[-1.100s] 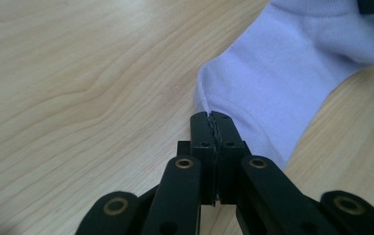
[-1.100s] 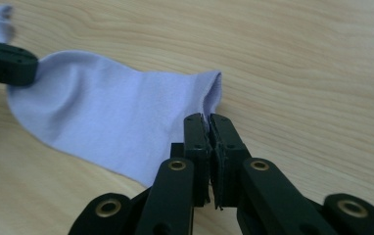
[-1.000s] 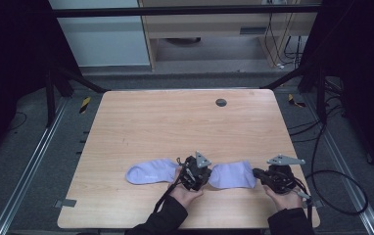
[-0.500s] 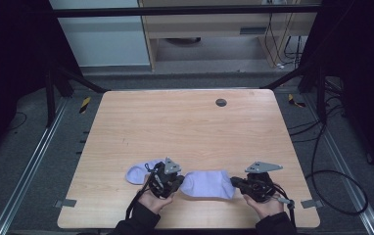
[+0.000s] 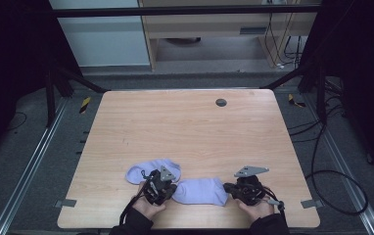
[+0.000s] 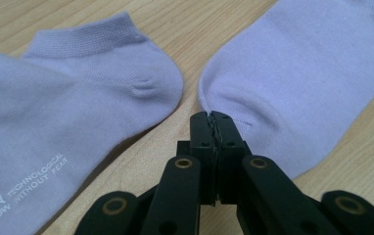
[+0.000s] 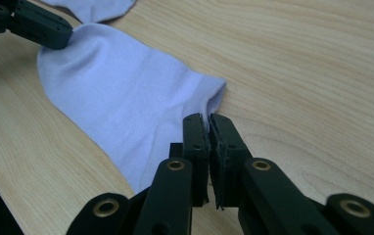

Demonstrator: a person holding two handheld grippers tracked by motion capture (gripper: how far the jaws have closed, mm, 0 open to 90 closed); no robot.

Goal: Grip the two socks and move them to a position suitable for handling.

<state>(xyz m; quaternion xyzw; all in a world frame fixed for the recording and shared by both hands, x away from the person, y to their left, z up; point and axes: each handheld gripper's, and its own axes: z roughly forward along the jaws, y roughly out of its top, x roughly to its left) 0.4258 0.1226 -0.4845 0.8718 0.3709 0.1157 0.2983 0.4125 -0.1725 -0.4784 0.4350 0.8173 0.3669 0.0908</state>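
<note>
The desk (image 5: 190, 127) carries two pale lilac socks near the person's edge, and both tools are down on one of them. The near sock (image 5: 199, 191) lies stretched between the two tools, one end at each. The far sock (image 5: 153, 171) lies just beyond the left tool (image 5: 168, 188), close beside the near sock but, in the left gripper view, apart from it by a strip of bare wood.

The left tool is clamped tight on the rounded end of the near sock (image 6: 292, 88), jaws pressed together with only a thin edge of fabric between them. That looks like the biggest risk: so little cloth is pinched that a firm pull may slide it free.

The right tool (image 5: 230, 187) is clamped on the opposite end (image 7: 126, 107), again right at the fold of the fabric. If the two hands move unevenly, the sock probably twists or bunches instead of staying flat.

Next risk: the far sock (image 6: 62, 112) sits just to the side of the left tool's tip. A sideways drag could catch it and shove it along.

Smallest one: both tools ride close to the desk's near edge, so a pull towards the person could drop the sock off it.
</note>
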